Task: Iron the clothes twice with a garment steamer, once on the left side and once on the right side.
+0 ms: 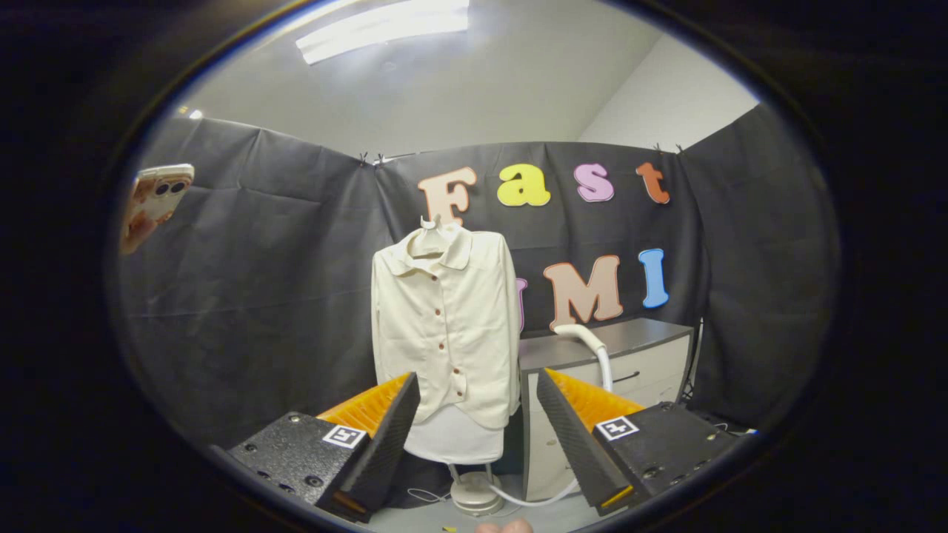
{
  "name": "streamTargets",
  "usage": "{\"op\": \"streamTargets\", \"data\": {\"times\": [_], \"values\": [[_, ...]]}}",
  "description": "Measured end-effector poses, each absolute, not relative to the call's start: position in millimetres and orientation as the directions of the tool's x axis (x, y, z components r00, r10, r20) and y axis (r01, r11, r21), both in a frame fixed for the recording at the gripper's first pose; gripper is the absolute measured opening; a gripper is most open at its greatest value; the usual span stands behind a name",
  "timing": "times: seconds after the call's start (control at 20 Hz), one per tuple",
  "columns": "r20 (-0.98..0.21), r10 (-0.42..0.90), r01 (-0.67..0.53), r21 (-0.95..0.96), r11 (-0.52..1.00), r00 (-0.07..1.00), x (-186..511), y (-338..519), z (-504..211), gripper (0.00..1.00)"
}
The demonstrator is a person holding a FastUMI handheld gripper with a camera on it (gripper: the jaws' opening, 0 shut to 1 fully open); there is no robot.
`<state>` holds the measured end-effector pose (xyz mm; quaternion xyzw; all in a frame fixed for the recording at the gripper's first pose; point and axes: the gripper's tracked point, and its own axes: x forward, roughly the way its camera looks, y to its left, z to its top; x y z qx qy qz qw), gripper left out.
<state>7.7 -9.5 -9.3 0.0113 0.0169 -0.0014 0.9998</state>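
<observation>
Two fingers of the gripper (478,437) are held wide apart with nothing gripped. Beyond them, a cream shirt (444,326) is hung upright; the steamer handle (589,342) is seen beyond the right finger.

Bright, even light from a ceiling light (385,26) overhead; it blows out to white glare and washes the ceiling around it. Booth wall stays dark and matte, creases faintly visible. Cream shirt (444,326) well lit, sharp, soft shadow in its folds. Strong fisheye bending: wall's top edge bows, phone (154,203) near the rim looks stretched and slightly soft. Gripper (478,429) fingers, set wide apart close to the lens, catch light on their upper faces, inner faces in shade. Floor below dim.
</observation>
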Motion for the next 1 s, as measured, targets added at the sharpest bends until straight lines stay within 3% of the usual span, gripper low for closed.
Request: {"op": "streamTargets", "data": {"times": [0.6,1.0], "values": [[-0.053,-0.071,0.070,-0.026,0.997,0.996,61,-36,-23,0.97],[-0.093,-0.116,0.110,-0.063,0.992,0.989,171,-139,-47,0.98]]}}
